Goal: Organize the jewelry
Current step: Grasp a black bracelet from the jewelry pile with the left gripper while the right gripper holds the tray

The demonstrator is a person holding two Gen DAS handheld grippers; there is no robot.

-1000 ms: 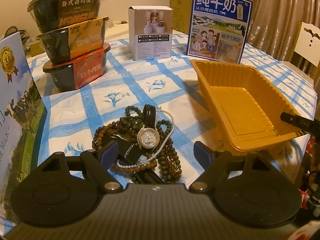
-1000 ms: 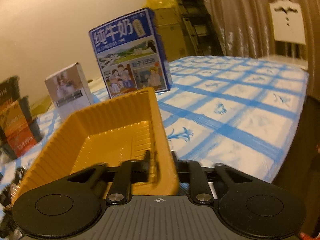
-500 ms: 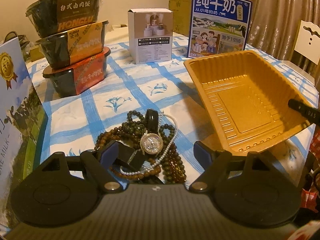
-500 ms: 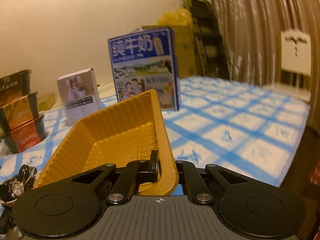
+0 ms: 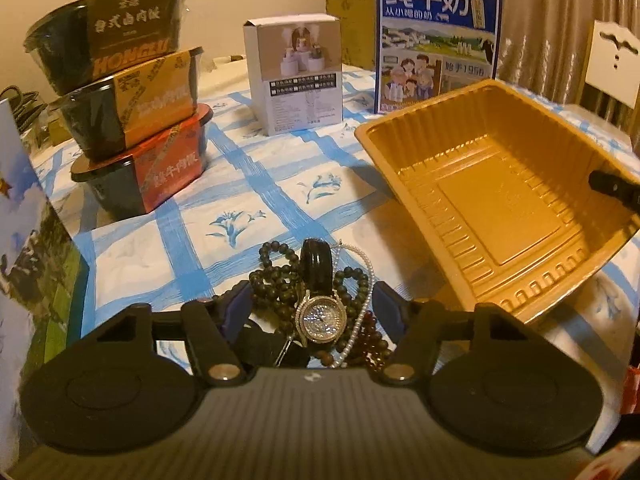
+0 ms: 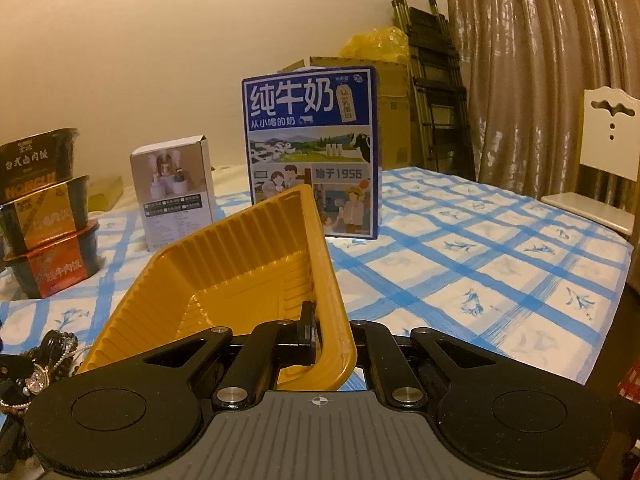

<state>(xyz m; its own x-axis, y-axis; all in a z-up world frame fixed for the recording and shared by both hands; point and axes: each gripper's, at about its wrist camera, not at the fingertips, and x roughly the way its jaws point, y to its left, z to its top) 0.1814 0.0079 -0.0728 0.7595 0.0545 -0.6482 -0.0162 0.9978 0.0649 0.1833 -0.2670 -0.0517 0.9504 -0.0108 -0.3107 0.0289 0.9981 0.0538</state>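
A pile of jewelry (image 5: 320, 300) lies on the checked tablecloth: dark bead bracelets, a pearl strand and a rhinestone watch (image 5: 322, 316) with a black strap. My left gripper (image 5: 310, 300) is open, its fingers on either side of the pile. My right gripper (image 6: 324, 328) is shut on the near rim of an empty orange plastic tray (image 6: 240, 272) and holds it tilted, right side raised. The tray (image 5: 492, 200) shows right of the jewelry in the left wrist view. The jewelry also shows at the far left of the right wrist view (image 6: 40, 368).
Three stacked instant-food bowls (image 5: 132, 120) stand at back left. A small white box (image 5: 296, 76) and a blue milk carton box (image 5: 436, 36) stand at the back. Another carton (image 5: 24, 232) is at the left edge. A white chair (image 6: 604, 168) stands at right.
The left gripper has closed in partway around the jewelry pile and moved forward over it. The right gripper has lifted and tilted the tray more.
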